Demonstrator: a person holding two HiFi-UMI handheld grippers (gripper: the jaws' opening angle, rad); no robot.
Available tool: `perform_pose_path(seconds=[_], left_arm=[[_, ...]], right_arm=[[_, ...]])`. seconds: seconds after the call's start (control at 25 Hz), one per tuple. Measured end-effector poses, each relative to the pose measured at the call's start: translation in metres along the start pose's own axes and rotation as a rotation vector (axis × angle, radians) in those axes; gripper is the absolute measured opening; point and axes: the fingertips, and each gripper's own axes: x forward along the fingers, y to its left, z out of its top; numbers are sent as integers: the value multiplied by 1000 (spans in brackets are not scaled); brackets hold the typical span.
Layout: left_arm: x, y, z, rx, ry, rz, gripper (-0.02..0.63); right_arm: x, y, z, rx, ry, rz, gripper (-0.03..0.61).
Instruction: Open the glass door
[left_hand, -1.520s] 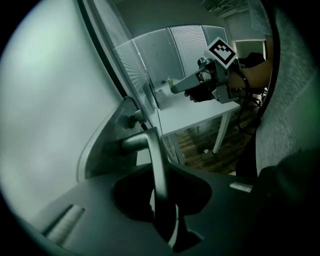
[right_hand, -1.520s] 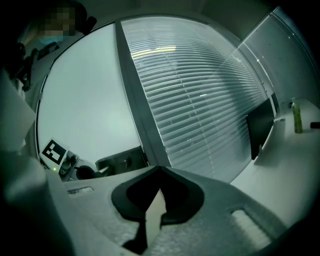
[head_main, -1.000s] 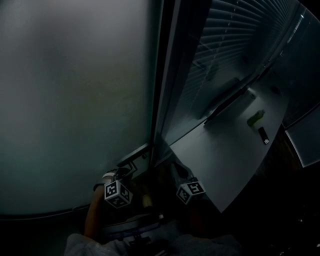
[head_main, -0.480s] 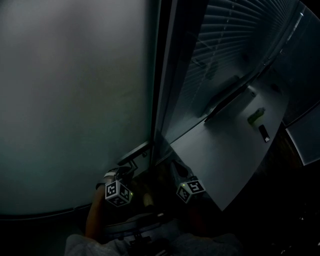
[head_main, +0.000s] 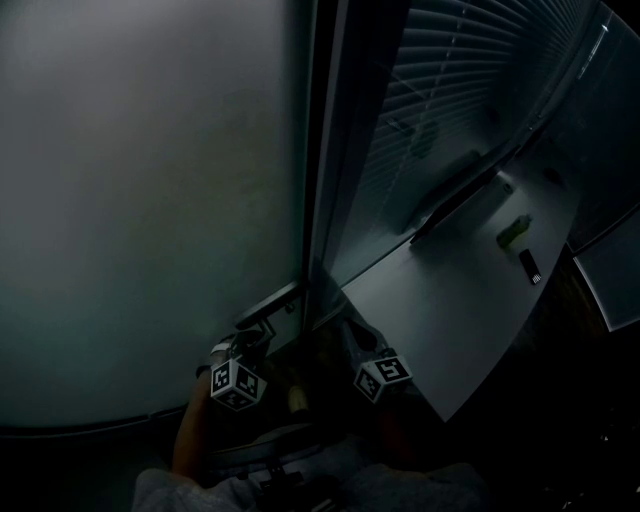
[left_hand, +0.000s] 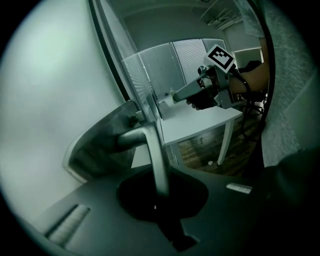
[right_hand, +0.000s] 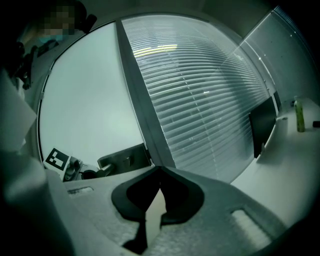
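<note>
Head view. A frosted glass door (head_main: 150, 200) fills the left side, its right edge against a dark frame (head_main: 322, 150). The handle (head_main: 272, 303) sits low on the door, close to that edge. My left gripper (head_main: 250, 338) reaches up to the handle. My right gripper (head_main: 352, 335) hangs beside it, on the other side of the frame, apart from the door. Right of the frame I see blinds (head_main: 450, 80) and a white table (head_main: 440, 310). A green bottle (head_main: 512, 233) stands near the table's far end. A small dark object (head_main: 528, 267) lies near it by the right edge; I cannot identify it.

Left gripper view. Jaws are clamped on the handle's lever. The lever runs down between them from its metal plate (left_hand: 95, 145) on the door. The right gripper shows beyond, in front of the table, touching nothing.

Right gripper view. Jaws are closed, tips meeting, nothing between them. They point toward the foot of the frame. The handle plate and the left gripper show at lower left.
</note>
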Motion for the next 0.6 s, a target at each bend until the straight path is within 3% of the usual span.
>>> perform_pose_path(seconds=[0.2,0.36,0.6], left_arm=[[17,-6,-9,-2,11,18,-2],[21,-1,-10,-92,-26,61,-2],[23,2,-9,-105,-48,57,-2]], right_arm=[[2,1,3,-12,2,6,2],[0,-1,6,-11,-5,-3,2],[-3,-6,7,-15,-4,-12,2]])
